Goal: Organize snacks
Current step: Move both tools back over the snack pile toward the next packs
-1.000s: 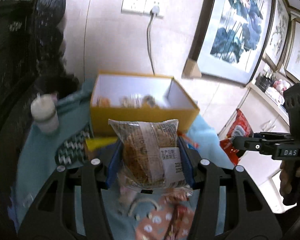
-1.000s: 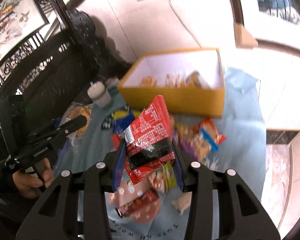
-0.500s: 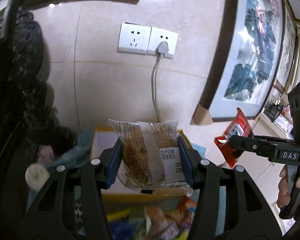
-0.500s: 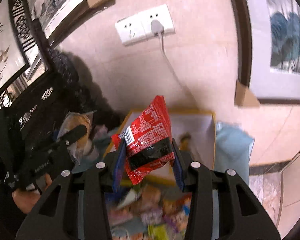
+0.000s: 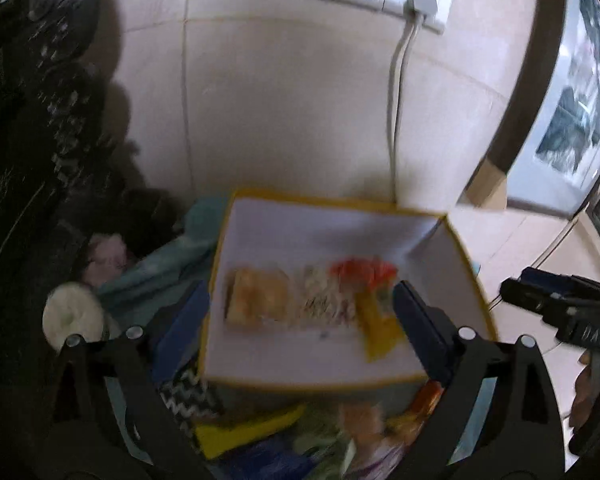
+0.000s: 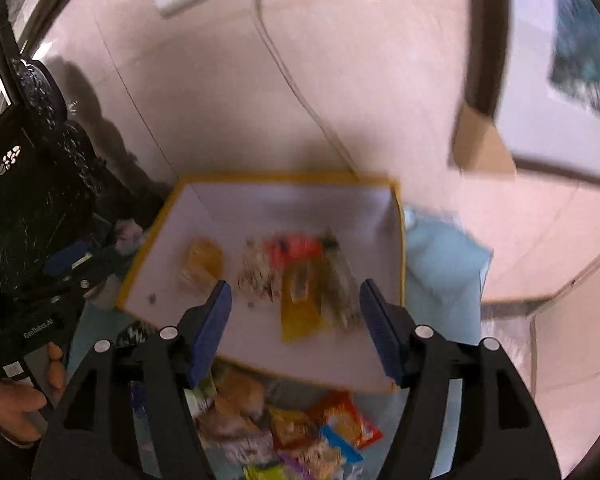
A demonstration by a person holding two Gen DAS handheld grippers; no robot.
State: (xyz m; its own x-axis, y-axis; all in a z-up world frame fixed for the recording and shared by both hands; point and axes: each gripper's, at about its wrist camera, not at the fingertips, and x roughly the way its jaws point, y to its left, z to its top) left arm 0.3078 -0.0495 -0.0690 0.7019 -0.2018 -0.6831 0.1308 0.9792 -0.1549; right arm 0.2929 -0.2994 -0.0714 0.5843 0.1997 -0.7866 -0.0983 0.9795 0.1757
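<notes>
A: Left wrist view?
B: The left gripper (image 5: 302, 314) has its jaws spreading apart, gripping nothing. Beyond them the yellow box (image 5: 466, 264) holds blurred snack packets (image 5: 312, 300) at twelve o'clock.

A: Right wrist view?
B: The right gripper (image 6: 296, 320) is also opening, with nothing between its jaws, above the box. Loose snacks (image 6: 300, 432) lie on the blue cloth (image 6: 444, 256) at six o'clock.

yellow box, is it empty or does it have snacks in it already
Not empty. The open yellow box holds several packets on its white floor, among them a bread packet and a red packet; blur hides the exact count.
</notes>
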